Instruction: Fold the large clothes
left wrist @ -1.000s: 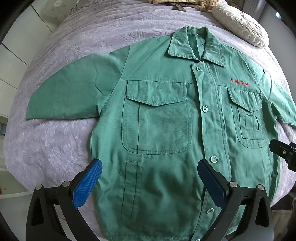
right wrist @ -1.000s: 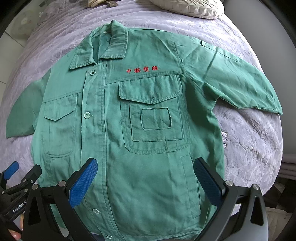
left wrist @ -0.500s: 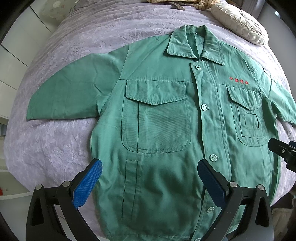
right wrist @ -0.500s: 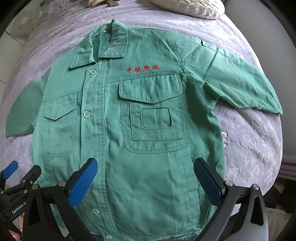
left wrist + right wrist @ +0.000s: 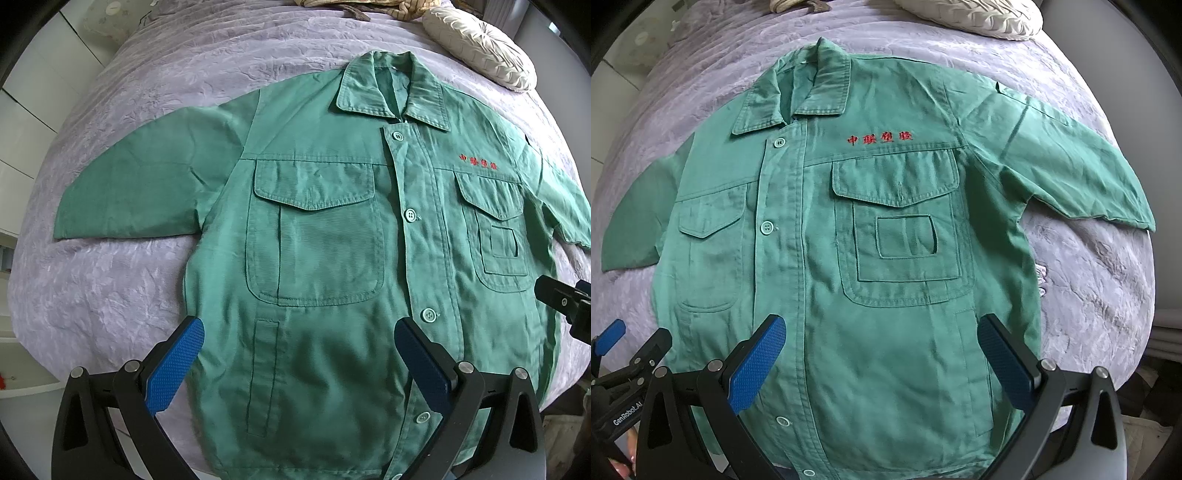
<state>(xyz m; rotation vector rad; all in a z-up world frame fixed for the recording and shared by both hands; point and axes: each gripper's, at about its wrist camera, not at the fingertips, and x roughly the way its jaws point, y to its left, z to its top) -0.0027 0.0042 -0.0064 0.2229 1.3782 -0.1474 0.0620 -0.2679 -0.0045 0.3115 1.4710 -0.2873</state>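
While the green jacket lies flat and buttoned on the bed, collar at twelve o'clock, nothing's folded yet; left tool and right tool hover spread apart, empty.

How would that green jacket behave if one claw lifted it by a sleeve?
The green jacket lies flat and creased on the bedspread, so it would probably droop limply. Its thick-looking fabric and pockets suggest some weight; the rest would likely drag behind.

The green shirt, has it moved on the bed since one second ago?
No. The green shirt lies flat as before; its collar keeps the same distance from the white cushion on the purple bedcover.
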